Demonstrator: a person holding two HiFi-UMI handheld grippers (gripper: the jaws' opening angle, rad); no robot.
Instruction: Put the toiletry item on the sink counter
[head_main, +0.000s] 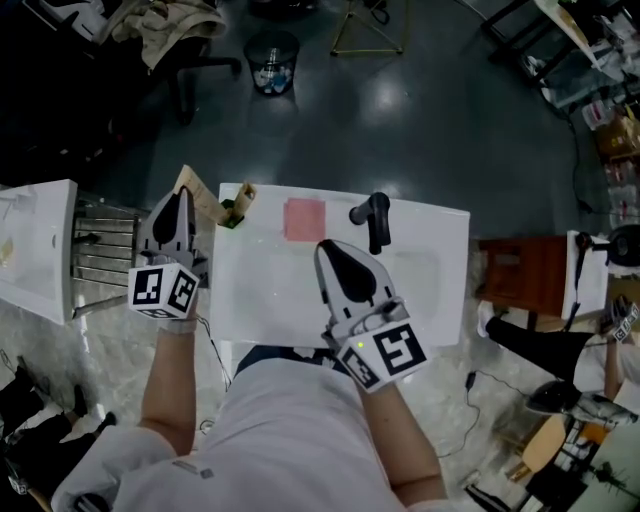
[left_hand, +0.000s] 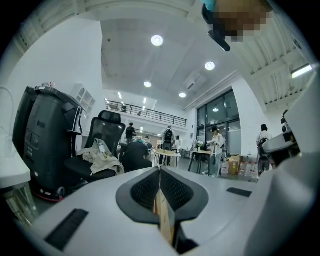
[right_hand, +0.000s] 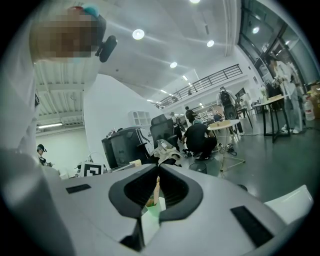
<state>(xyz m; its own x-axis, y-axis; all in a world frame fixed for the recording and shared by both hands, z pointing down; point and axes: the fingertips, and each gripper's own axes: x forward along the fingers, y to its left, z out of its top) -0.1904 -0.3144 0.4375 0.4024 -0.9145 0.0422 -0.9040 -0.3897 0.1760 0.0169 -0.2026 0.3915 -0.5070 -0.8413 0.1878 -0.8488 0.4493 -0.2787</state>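
A white sink counter (head_main: 440, 240) with a basin lies below me. My left gripper (head_main: 183, 197) hovers just off its left edge, shut on a thin tan paper packet (head_main: 203, 203) that juts out toward the counter's back left corner. In the left gripper view the packet (left_hand: 164, 215) stands edge-on between the closed jaws of the left gripper (left_hand: 160, 172). A small green and tan item (head_main: 235, 212) sits on that corner. My right gripper (head_main: 328, 248) hangs over the basin, jaws together, nothing sticking out. In the right gripper view, a green and tan shape (right_hand: 152, 202) shows in the slit behind the right gripper's (right_hand: 157, 177) tips.
A pink square (head_main: 305, 218) lies on the counter's back edge beside a black faucet (head_main: 375, 215). A metal rack (head_main: 105, 240) and a white unit (head_main: 35, 250) stand to the left, a brown cabinet (head_main: 520, 270) to the right. A bin (head_main: 272, 60) stands beyond.
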